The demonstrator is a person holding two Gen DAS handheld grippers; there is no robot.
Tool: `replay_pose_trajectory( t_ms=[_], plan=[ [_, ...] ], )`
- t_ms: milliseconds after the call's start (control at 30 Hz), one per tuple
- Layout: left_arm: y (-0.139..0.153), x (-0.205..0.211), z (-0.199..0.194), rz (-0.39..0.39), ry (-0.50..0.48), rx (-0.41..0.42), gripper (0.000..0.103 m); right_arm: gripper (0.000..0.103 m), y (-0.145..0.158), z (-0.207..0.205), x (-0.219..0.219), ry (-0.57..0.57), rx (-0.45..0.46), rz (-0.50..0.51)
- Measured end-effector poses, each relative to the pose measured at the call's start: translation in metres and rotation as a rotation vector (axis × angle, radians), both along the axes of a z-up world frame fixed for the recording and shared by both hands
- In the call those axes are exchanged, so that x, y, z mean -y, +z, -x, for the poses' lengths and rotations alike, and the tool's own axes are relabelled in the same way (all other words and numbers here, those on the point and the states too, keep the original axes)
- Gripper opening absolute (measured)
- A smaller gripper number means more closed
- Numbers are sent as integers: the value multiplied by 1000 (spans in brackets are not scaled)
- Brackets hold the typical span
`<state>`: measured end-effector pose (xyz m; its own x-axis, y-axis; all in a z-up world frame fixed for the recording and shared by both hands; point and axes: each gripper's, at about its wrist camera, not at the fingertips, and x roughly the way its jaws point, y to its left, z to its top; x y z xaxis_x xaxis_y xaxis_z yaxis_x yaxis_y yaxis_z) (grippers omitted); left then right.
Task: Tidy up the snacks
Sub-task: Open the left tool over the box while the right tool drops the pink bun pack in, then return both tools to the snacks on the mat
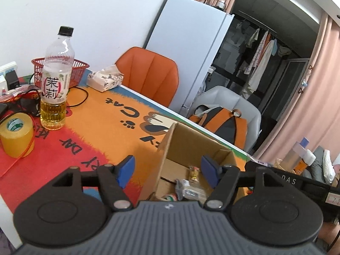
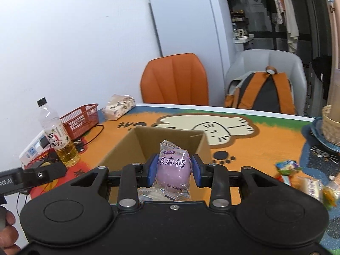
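My right claw (image 2: 173,168) is clamped on a purple snack packet (image 2: 173,170). Its blue pads (image 2: 152,169) press on both sides of the packet. I hold the packet in the middle of the frame, right over the open cardboard box (image 2: 148,142). More snacks (image 2: 306,182) lie on the surface (image 2: 265,144) at the lower right of the frame.

My left claw (image 1: 167,171) is wide apart and holds nothing. It hangs low in the frame, by the near edge of the cardboard box (image 1: 187,146). I see a few small snack packets (image 1: 189,188) lying at the bottom of that box.

At the left of the frame a tea bottle (image 1: 56,80) stands upright on the surface (image 1: 95,123). It has a little yellow drink in it. A red basket (image 1: 74,70) sits just behind the bottle. A roll of yellow tape (image 1: 17,133) stands at the far left. A tissue pack (image 1: 105,79) lies near the orange chair (image 1: 148,72). A backpack (image 1: 221,125) leans on the grey chair (image 1: 229,104) at the middle right.
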<state>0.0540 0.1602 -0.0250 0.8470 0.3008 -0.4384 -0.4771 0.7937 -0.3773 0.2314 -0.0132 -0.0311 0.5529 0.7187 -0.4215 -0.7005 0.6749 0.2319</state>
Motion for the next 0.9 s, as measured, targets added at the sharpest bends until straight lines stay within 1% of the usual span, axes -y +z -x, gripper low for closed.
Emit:
replay_pose_trajectory(
  t_ms=[33, 67, 100, 133, 200, 267, 333, 467, 633, 733, 900],
  plan=[
    [-1, -1, 0, 1, 5, -4, 68, 37, 1, 0, -3, 6, 6, -8],
    [-2, -2, 0, 3, 9, -7, 68, 43, 2, 1, -4, 6, 16, -16],
    [-3, -3, -1, 5, 12, -10, 69, 46, 2, 0, -5, -3, 24, -21],
    [-4, -4, -1, 5, 15, -12, 72, 50, 3, 0, -5, -9, 24, -21],
    [-5, -3, -2, 0, 20, -15, 77, 53, 3, -2, -1, -3, 9, -29],
    [-5, -1, -3, -3, 16, -14, 80, 63, 2, -3, 5, -13, 9, -28],
    [-4, 1, -4, 0, 9, -8, 85, 70, 1, -3, 11, -34, 7, -24],
    [-3, 9, -8, -10, -7, -4, 88, 79, -3, -3, 27, -51, -10, -30],
    [-3, 23, -16, -17, -33, -6, 90, 89, -8, -1, 48, -60, -23, -25],
    [-3, 31, -21, -22, -54, -10, 90, 90, -12, -2, 60, -75, -35, -20],
    [-4, 49, -30, -31, -97, -24, 91, 95, -16, -7, 84, -114, -60, -28]
  ],
)
